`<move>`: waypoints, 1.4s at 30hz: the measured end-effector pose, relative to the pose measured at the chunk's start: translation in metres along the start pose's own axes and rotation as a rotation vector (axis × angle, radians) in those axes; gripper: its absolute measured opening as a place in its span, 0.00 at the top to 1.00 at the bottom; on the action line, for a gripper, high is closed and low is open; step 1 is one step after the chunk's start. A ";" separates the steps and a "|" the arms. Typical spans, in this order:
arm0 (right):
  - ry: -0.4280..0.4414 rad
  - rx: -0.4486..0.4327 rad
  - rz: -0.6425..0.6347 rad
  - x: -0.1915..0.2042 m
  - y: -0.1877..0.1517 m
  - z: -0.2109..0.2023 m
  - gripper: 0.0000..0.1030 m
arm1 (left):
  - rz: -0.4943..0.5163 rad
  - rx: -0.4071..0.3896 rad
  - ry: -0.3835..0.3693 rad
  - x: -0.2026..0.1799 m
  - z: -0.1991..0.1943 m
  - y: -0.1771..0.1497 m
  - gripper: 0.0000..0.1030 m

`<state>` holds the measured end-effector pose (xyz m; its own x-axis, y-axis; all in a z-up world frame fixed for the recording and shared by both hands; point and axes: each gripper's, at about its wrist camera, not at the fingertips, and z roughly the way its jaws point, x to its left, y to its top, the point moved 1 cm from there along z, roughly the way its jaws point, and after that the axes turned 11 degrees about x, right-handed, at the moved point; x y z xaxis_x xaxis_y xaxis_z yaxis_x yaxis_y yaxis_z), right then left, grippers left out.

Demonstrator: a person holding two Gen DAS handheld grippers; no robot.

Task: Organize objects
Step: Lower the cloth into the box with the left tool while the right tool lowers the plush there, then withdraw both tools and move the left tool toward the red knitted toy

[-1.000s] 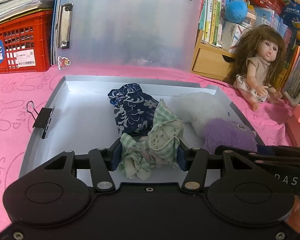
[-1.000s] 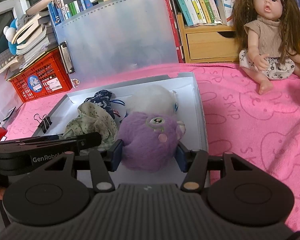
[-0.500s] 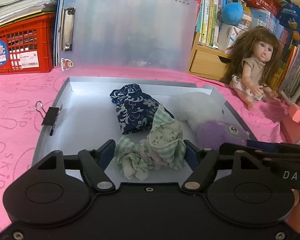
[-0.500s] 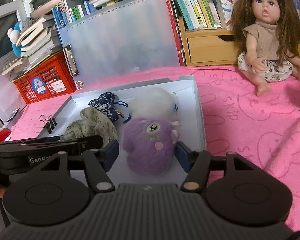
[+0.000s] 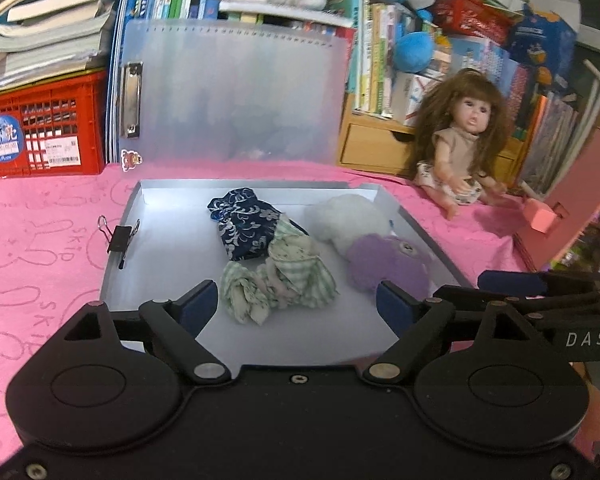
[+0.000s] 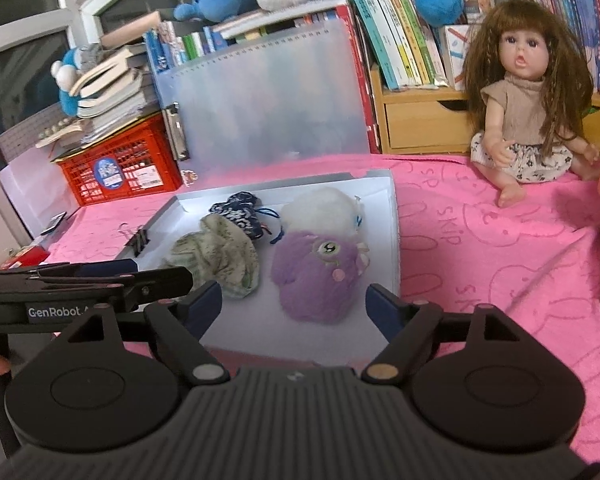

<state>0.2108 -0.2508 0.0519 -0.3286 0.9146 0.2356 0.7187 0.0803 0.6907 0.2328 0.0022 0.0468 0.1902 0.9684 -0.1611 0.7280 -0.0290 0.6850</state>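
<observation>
Toys [image 5: 284,268] inside tray [image 5: 118,268] edges

Right gripper [image 6: 294,306], jaws opening, pads clear of the purple plush toy [image 6: 316,276] that lies between and beyond them in the white tray [image 6: 392,240]. In the same tray: a white plush toy [image 6: 320,210] touching the purple one on its far side, a navy patterned pouch [image 6: 240,214] and a green checked cloth bundle [image 6: 220,258] beside it. Left gripper [image 6: 100,280] near the tray's near-left corner. Doll [image 6: 528,100] seated on the pink cloth [image 6: 480,248], well apart from the tray.
</observation>
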 end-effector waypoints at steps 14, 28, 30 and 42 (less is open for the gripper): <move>-0.032 -0.048 -0.111 0.015 -0.034 -0.039 0.11 | 0.050 -0.037 -0.041 -0.008 -0.049 -0.044 0.13; -0.079 -0.039 -0.090 0.000 -0.066 -0.054 0.09 | 0.079 -0.031 -0.073 -0.027 -0.062 -0.078 0.13; -0.088 -0.038 -0.087 -0.002 -0.071 -0.056 0.09 | 0.086 -0.030 -0.076 -0.030 -0.064 -0.082 0.13; -0.120 -0.037 -0.079 -0.007 -0.103 -0.067 0.09 | 0.097 -0.045 -0.105 -0.048 -0.094 -0.119 0.13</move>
<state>0.0978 -0.2922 0.0246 -0.3059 0.9470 0.0977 0.6699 0.1412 0.7289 0.0751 -0.0178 0.0393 0.3280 0.9303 -0.1645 0.6729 -0.1078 0.7318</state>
